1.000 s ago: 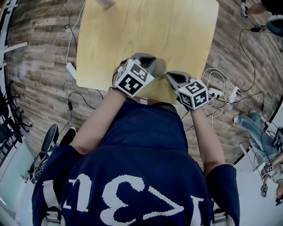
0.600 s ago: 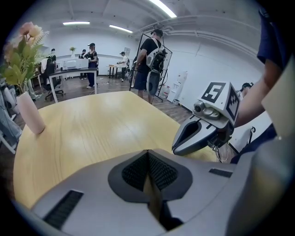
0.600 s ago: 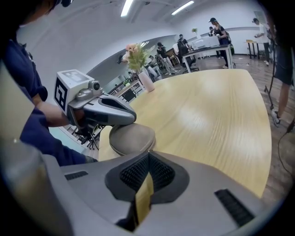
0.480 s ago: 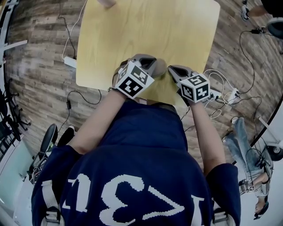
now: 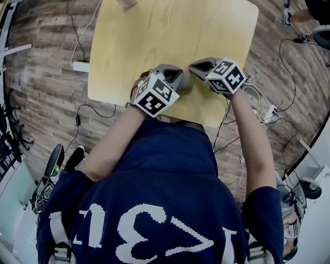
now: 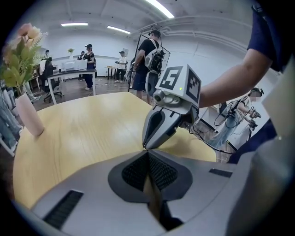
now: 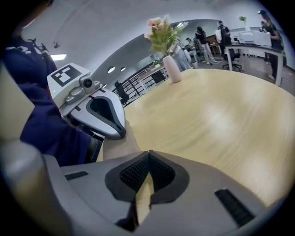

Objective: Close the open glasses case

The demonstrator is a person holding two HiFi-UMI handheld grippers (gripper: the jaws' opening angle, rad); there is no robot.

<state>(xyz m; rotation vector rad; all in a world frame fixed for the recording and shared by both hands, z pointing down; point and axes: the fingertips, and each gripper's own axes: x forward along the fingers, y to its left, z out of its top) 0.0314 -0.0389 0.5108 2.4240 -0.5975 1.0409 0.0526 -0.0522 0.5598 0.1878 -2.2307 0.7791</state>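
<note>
No glasses case shows in any view. My left gripper (image 5: 181, 73) hovers over the near edge of the light wooden table (image 5: 170, 36), its jaws shut with nothing between them. My right gripper (image 5: 194, 65) is just to its right, tip close to the left one, also shut and empty. In the left gripper view my own jaws (image 6: 147, 152) meet at the tip, and the right gripper (image 6: 159, 131) points down at the tabletop just beyond them. From the right gripper view, the shut jaws (image 7: 149, 152) face along the table, with the left gripper (image 7: 105, 119) at the left.
A pale vase with flowers (image 7: 170, 64) stands at the table's far end, its base (image 5: 124, 3) at the top of the head view. Cables and a power strip (image 5: 80, 66) lie on the wooden floor round the table. People and desks (image 6: 87, 64) are in the background.
My right gripper has moved away from the near table edge, further over the tabletop, and has rolled. The left gripper has stayed in place.
</note>
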